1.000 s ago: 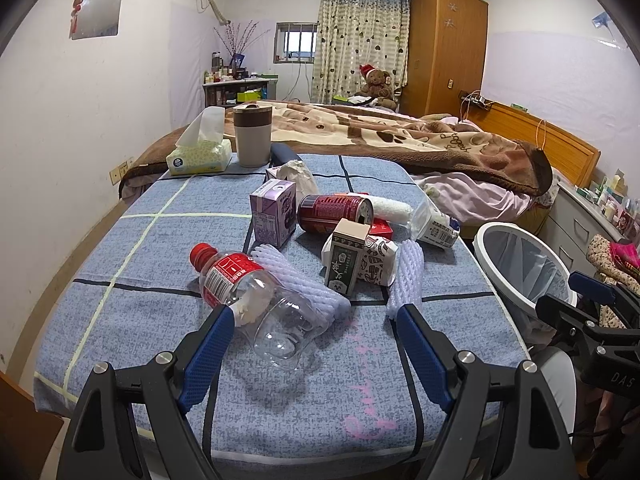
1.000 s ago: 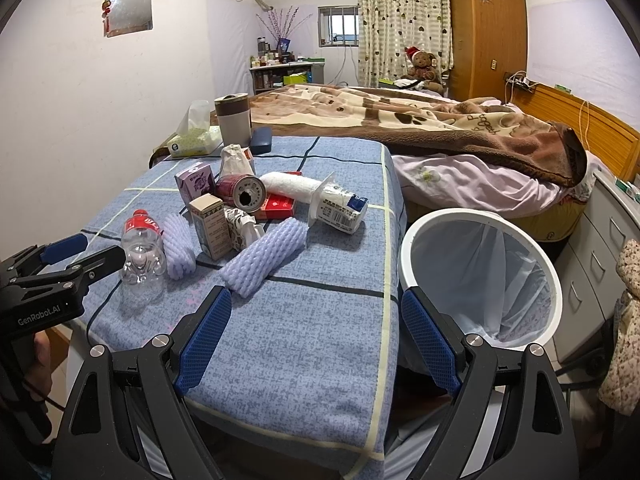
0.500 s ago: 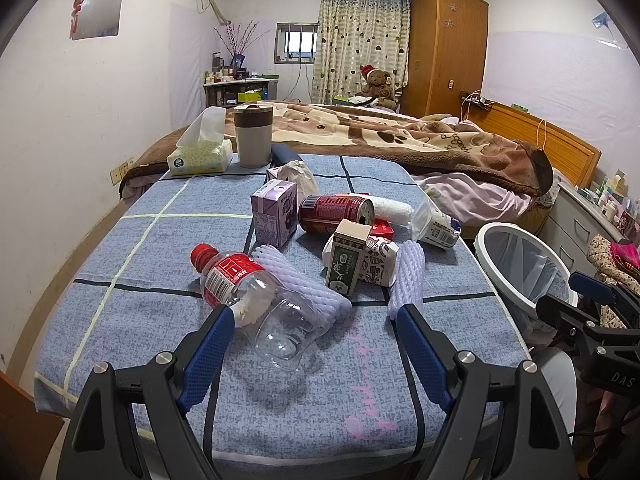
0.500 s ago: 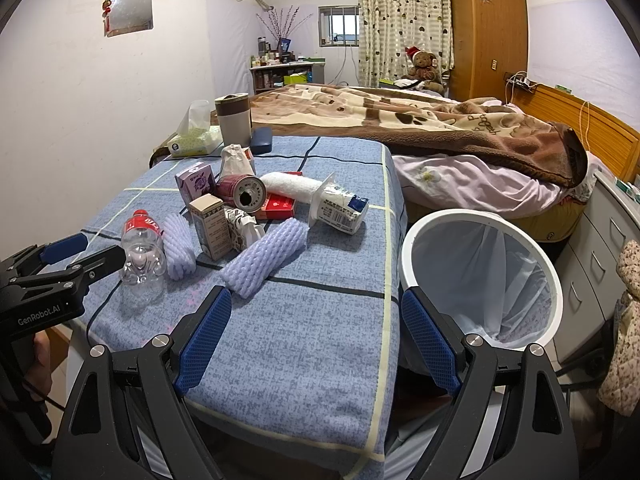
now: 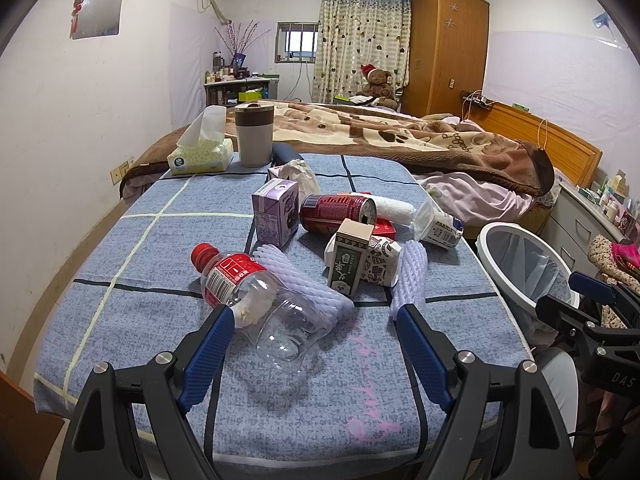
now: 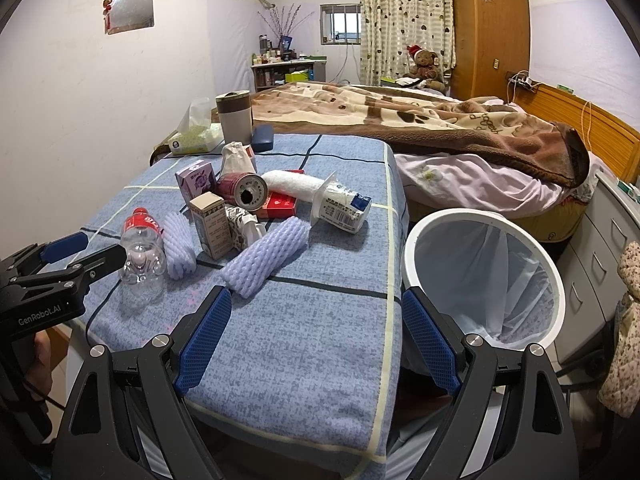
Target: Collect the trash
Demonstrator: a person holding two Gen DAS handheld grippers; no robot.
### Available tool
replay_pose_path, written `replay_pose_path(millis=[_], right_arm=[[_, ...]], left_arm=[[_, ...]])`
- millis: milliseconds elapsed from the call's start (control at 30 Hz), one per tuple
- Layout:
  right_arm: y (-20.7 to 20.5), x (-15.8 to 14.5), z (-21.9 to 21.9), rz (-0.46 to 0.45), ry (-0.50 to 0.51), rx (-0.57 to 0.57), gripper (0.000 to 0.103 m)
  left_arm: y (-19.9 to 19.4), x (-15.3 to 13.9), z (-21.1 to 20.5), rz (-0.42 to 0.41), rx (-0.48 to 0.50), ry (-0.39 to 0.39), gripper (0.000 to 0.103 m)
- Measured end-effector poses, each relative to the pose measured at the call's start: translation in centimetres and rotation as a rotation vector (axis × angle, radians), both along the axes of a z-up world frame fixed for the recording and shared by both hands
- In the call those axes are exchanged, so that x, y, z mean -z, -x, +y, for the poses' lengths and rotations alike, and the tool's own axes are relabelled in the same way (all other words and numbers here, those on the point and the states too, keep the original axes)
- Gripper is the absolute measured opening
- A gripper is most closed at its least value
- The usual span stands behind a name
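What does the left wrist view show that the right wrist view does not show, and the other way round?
Only the left wrist view shows the right gripper, open beside the bin, and the side of the red can.

Only the right wrist view shows the left gripper, open near the plastic bottle, the dark blue case in full, and the open top of the can.

Both show the purple carton, the two foam sleeves, the tissue box and the lined white bin beside the table.
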State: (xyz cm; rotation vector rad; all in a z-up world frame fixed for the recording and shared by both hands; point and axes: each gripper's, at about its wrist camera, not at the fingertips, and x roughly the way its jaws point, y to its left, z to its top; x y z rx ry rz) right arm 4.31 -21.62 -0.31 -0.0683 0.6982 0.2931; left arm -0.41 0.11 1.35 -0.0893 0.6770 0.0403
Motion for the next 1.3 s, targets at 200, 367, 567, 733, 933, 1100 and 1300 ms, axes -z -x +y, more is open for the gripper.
replay_pose_path(millis=[200,367,567,733,933,1100,1300], right_arm=[[-0.1,0.1,0.1,0.001,0.002,0.0,0.089],[-0.2,0.2,0.2,0.004,0.003,-0.001,0.089],[-0.3,0.3,0.4,0.006,0.003,-0.002,0.089],[-0.7,0.6,0.7,0.017,-0.001,-0.01,0.089],[-1.7,0.7,1.2,0.019,-0.011,-0.033,0.089],[-3.1,1.1,1.6,0.042,-0.029,-0.045,0.089],[-4.6,1.6,2.5,0.069,-0.051,-0.053,0.089]], left_arm=[[0.0,0.1,-0.1,0.0,-0.003,-0.001,0.083],[-0.3,0.7,0.3,0.001,-0.006,-0.003,0.083],[-0.5,1.0,0.6,0.003,-0.009,0.016,0.083],[-1.0,1.4,1.0,0.0,-0.023,0.013,0.083],[-2.1,2.2,2.3,0.023,-0.071,0.05,0.083],[-3.8,3.6,4.2,0.084,-0.132,0.098,0.083],[-5.8,4.8,5.8,0.116,-0.188,0.155,0.083]])
